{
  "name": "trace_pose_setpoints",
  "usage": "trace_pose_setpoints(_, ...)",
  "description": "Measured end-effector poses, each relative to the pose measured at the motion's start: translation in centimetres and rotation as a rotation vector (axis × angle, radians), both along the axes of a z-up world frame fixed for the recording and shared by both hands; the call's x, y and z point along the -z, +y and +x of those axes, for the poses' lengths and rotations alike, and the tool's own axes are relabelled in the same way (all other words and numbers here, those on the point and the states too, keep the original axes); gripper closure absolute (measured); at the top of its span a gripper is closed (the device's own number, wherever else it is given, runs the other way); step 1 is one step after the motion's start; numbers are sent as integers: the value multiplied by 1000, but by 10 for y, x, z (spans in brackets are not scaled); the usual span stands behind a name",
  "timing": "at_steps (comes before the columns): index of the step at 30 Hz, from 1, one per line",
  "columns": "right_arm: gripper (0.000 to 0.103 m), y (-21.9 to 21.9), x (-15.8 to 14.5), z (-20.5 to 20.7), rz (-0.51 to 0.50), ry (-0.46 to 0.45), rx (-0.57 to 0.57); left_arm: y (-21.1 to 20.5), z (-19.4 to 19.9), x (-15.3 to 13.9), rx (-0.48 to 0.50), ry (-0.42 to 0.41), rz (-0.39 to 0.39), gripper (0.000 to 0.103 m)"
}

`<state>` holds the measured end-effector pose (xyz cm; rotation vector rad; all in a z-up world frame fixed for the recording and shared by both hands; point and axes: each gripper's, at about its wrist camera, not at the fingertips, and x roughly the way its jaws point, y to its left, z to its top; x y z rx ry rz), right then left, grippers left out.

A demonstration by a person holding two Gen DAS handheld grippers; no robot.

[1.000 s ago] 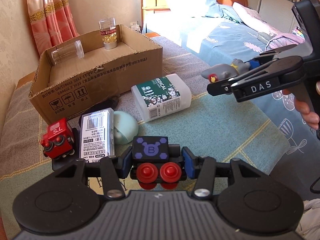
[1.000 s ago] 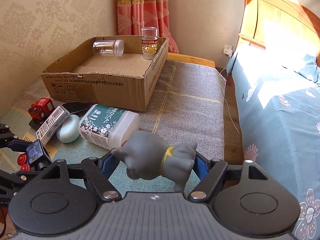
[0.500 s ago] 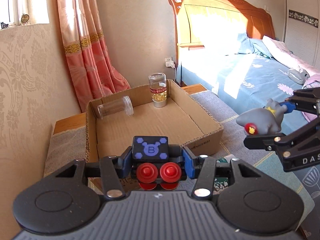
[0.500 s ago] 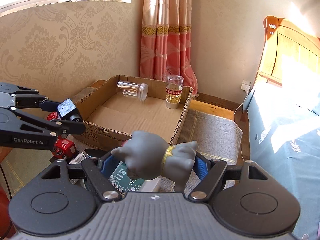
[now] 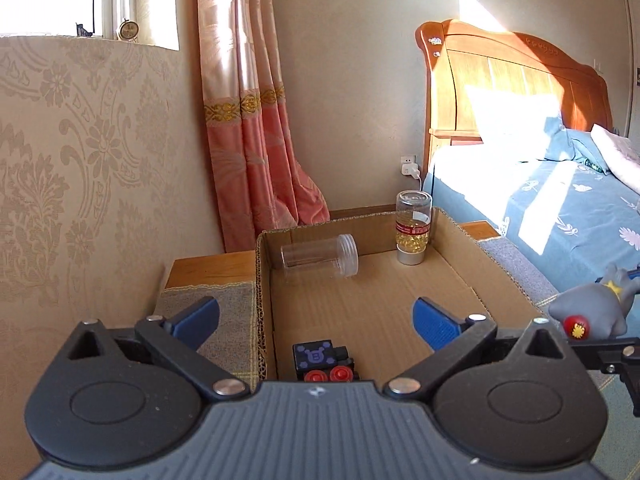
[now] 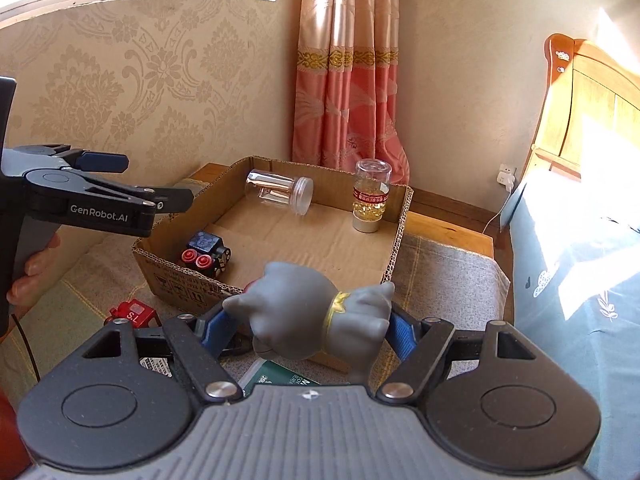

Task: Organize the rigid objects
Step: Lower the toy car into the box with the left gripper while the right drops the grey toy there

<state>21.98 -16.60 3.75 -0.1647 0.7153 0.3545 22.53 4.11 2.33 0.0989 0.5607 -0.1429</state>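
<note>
Left gripper wide, empty over cardboard box; right gripper clamping grey toy, seemingly outside rim.

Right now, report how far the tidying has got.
Done: the black toy block, the empty jar and the capsule jar sit in the cardboard box. In hand: right tool grips the grey figurine; left tool is open. Left: red toy.

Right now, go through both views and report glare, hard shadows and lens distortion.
Left wrist view: direct sun blows out the pillow and headboard; the window is overexposed; the cardboard box floor is evenly lit and sharp. Right wrist view: the bed is blown out at right; fisheye curves the window ledge; the grey toy is sharp and shaded.
</note>
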Motion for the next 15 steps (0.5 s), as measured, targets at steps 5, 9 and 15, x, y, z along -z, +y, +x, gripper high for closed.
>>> trace_pose_setpoints(5,23,6,0,11,-10,5,7,11,-25,13,2,50,-69,1)
trace_pose_setpoints(9,23,11,0,25,-13,12,17,19,-45,19,-18,48,-84,1)
trace_pose_setpoints(15,22,22,-3,59,-12,26,28,25,-69,26,-43,37,-63,1)
